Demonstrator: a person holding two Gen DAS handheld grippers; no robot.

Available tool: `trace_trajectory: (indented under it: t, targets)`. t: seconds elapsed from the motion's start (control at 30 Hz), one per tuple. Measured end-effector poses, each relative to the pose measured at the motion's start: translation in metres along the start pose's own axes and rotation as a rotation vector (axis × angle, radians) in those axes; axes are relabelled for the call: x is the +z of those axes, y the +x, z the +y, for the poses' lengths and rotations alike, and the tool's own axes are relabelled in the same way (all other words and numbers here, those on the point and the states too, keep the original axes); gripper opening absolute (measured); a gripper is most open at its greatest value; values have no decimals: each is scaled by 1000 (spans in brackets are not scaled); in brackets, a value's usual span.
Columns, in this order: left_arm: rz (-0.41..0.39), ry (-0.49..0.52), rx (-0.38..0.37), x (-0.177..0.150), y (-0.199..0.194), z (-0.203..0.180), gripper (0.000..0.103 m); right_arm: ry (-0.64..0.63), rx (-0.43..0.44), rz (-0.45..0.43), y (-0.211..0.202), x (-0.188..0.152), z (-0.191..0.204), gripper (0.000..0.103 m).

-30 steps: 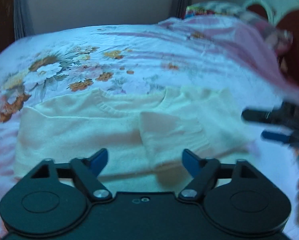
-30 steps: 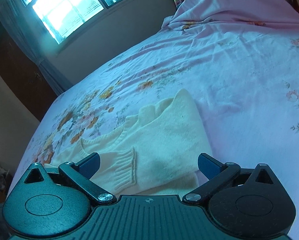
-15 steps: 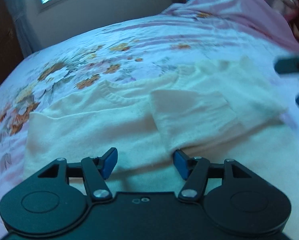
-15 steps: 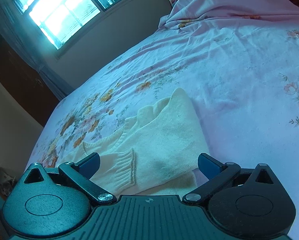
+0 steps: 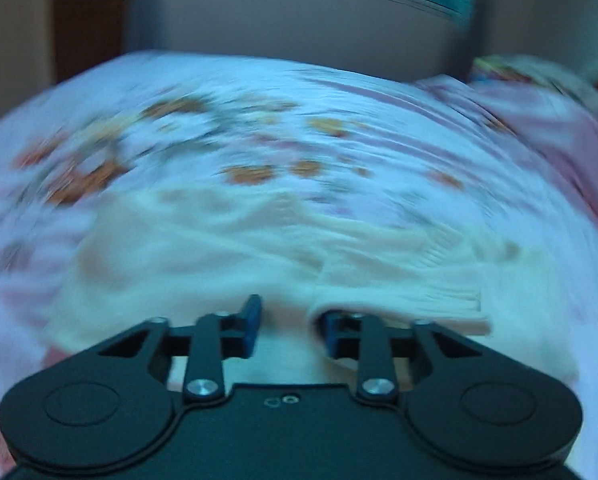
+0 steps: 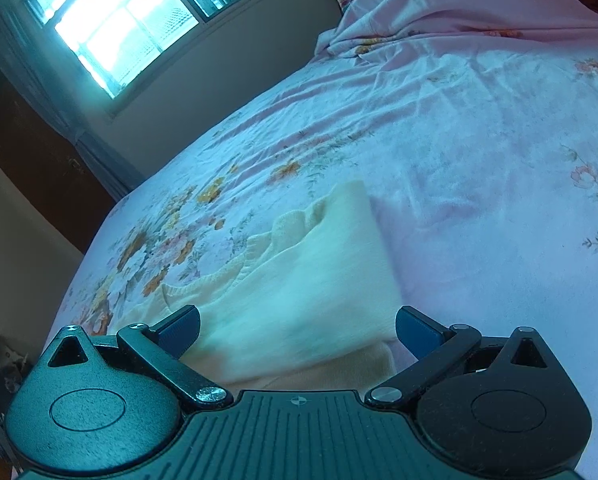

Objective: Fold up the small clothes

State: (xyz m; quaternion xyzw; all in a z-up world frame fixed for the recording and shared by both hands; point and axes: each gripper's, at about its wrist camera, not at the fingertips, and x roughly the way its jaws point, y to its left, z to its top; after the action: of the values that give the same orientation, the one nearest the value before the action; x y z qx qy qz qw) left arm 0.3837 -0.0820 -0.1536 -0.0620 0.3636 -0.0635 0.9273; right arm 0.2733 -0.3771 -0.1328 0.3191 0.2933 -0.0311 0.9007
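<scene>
A small cream knit sweater (image 5: 203,256) lies flat on the flowered bedsheet (image 5: 299,148), one sleeve folded across its front. My left gripper (image 5: 289,326) is low over the sweater's near part, its jaws narrowed with a gap still between them; the folded sleeve's cuff (image 5: 399,306) lies over the right finger. This view is blurred. In the right wrist view the sweater (image 6: 311,280) lies just ahead of my right gripper (image 6: 297,324), which is open wide and empty over its near edge.
The bed's pink flowered sheet (image 6: 479,152) spreads wide to the right. A bunched pink cover (image 6: 439,12) and pillows lie at the far end. A window (image 6: 111,32) and wall stand beyond the bed, and a dark wooden wardrobe (image 6: 27,152) stands at the left.
My left gripper has moved down and forward onto the sweater and its jaws have narrowed. The right gripper has stayed open and shifted only slightly.
</scene>
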Motion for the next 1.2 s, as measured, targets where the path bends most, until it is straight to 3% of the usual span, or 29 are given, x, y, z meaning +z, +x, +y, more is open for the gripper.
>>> trace_trajectory:
  t: [0.1, 0.13, 0.2, 0.3, 0.43, 0.5, 0.7, 0.83, 0.87, 0.93, 1.03, 1.1, 1.13, 1.2]
  targets:
    - [59, -216, -84, -2, -1, 51, 22, -10, 3, -3, 2, -1, 3, 103]
    - [98, -234, -106, -5, 2, 60, 27, -12, 2, 1, 4, -2, 5, 103]
    - [116, -242, -149, -7, 4, 72, 27, -12, 2, 10, 9, -4, 7, 103]
    - [96, -241, -130, -3, 1, 73, 34, -42, -12, 19, 15, -8, 17, 103]
    - [57, -441, -135, 0, -2, 99, 47, -91, -17, 27, 22, -7, 31, 103]
    - [75, -479, -128, 1, 1, 111, 47, -104, -11, 41, 28, -6, 35, 103]
    - [36, -432, -144, 4, -19, 125, 47, -139, -32, 77, 45, -10, 40, 103]
    - [31, -332, -155, 11, -18, 111, 47, -205, -82, 75, 56, -16, 48, 103]
    - [46, -300, -141, 10, -13, 106, 51, -243, -120, 91, 63, -19, 49, 103]
    - [136, -244, -93, 6, 6, 101, 48, -287, -185, 207, 86, -27, 44, 102]
    - [113, -184, -91, 3, -8, 96, 50, -347, -204, 178, 79, -31, 51, 102]
    - [84, -105, -106, 1, -18, 88, 58, -359, -186, 133, 68, -33, 58, 103]
    - [100, -68, -76, -2, -16, 84, 65, -392, -206, 128, 69, -38, 61, 103]
    - [172, -58, -40, -9, -5, 86, 59, -446, -276, 234, 89, -48, 60, 103]
